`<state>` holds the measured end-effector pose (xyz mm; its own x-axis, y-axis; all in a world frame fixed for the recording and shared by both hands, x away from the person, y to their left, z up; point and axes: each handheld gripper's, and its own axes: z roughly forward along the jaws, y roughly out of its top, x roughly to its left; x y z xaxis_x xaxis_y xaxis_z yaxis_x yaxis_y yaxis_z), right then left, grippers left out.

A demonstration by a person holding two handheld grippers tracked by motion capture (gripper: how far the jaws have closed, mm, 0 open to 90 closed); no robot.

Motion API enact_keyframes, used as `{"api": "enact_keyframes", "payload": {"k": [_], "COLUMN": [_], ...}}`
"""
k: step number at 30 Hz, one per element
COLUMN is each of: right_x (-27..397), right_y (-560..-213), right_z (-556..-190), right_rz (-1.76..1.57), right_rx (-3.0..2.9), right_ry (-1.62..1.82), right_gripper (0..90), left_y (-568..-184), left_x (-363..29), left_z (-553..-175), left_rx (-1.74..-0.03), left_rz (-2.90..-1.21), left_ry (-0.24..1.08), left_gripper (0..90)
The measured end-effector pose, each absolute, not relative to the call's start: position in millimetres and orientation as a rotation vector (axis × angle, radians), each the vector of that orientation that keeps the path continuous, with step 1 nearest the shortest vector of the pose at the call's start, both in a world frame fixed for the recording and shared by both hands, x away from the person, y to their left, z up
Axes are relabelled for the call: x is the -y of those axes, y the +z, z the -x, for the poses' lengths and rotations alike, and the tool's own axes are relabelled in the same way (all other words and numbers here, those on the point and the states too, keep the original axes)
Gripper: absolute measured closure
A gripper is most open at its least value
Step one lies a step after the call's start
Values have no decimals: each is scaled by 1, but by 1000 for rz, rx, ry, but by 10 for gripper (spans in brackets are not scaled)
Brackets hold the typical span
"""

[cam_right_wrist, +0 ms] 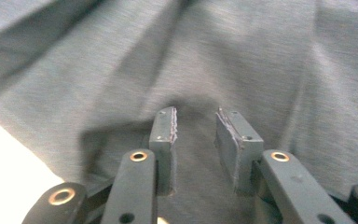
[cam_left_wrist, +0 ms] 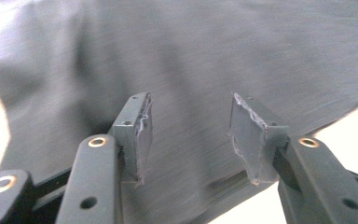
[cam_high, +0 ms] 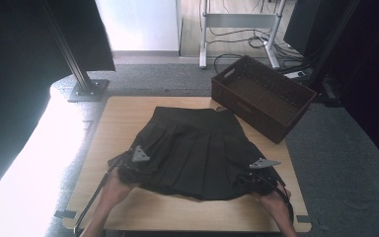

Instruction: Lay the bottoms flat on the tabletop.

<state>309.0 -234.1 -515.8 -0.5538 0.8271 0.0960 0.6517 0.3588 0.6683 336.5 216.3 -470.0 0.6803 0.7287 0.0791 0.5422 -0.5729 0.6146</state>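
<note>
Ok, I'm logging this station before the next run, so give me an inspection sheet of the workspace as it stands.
Surface: light wooden table, bare around the garment.
Job's things: dark pleated skirt spread flat, waistband at the far edge.
Clutter: dark brown basket on the far right corner, looks empty.
Grippers: left gripper and right gripper at the skirt's near corners, jaws apart over the cloth.
Cables: black cable trailing from the left gripper; loose cables on the floor beyond.
Surroundings: grey carpet, metal frame post.
</note>
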Motion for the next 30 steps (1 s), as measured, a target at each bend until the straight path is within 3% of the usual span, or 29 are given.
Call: {"api": "enact_keyframes", "payload": {"k": [5, 11, 22, 30], "right_x": [221, 224, 271, 289], "right_y": [-530, -533, -532, -533], "right_z": [-308, -309, -333, -342], "right_rz": [-1297, -1295, -1422, -1461], "right_rx": [-2430, -2395, -2255, -2222], "right_ry": [947, 877, 745, 750], "right_gripper": [719, 884, 888, 888], "left_y": [-508, -526, -524, -521], "left_x": [-243, -257, -279, -280], "left_z": [-340, -336, -365, -376], "left_rx": [-1125, -1161, -1273, -1268], "left_rz": [-2375, -2339, -2332, -2368], "left_ry": [442, 492, 610, 588], "left_gripper": [443, 351, 383, 407]}}
